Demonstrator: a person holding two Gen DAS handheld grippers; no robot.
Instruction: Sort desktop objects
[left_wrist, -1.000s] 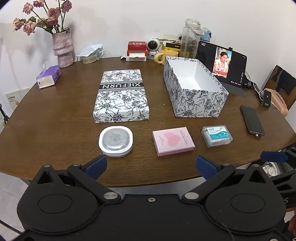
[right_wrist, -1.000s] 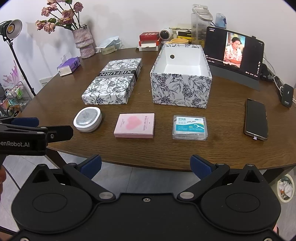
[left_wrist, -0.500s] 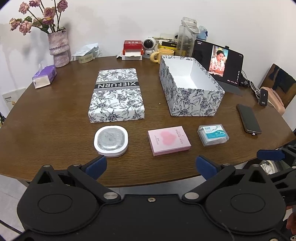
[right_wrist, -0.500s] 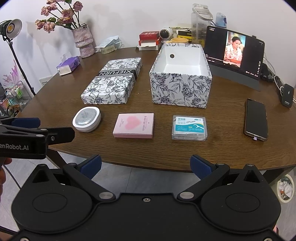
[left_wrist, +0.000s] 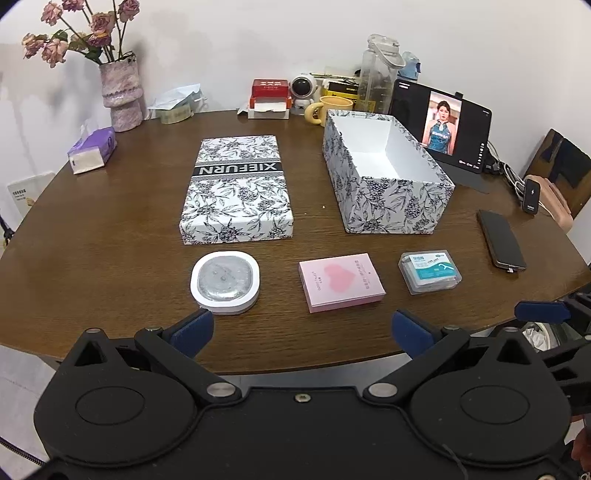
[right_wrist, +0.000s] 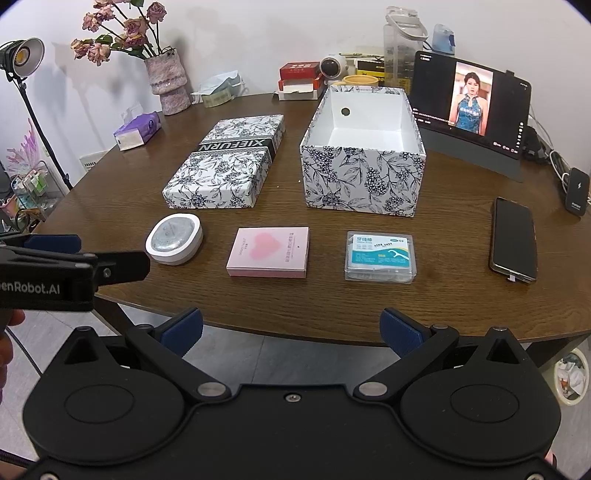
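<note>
Box: the open floral box (left_wrist: 388, 177) stands upper right of centre in the left view, white inside and holding nothing that shows; the sorting has not begun.
Lid: the floral lid (left_wrist: 236, 190) lies flat left of the box, well apart from it.
Items: a round white case (left_wrist: 225, 282), a pink card box (left_wrist: 341, 282) and a clear floss pack (left_wrist: 430, 271) sit in a row in the lower middle, apart from one another, between the box and the near edge.
Change: over the last second the whole scene slides down and grows slightly in the left view, so the left tongs (left_wrist: 301, 332) have crept forward over the near edge; the right view barely shifts. Nothing on the bench has moved.
Meaning: this looks like the opening approach, probably toward the white case or the pink card box.
Left tongs: spread wide, empty, blue pads (left_wrist: 192, 330) just short of the white case.
Right tongs: the right tongs (right_wrist: 291, 328) are wide apart, empty, hanging off the near edge, low in the frame.
Bench: a dark wooden bench (left_wrist: 110, 236) with a rounded edge; a phone (left_wrist: 502, 240) lies at right, a tablet (left_wrist: 443, 129) plays video behind the box.
Room: a white wall, a vase (left_wrist: 122, 96) of dried roses upper left, a tissue pack (left_wrist: 92, 149) below it, a studio lamp (right_wrist: 20, 57) at far left of the right view.
</note>
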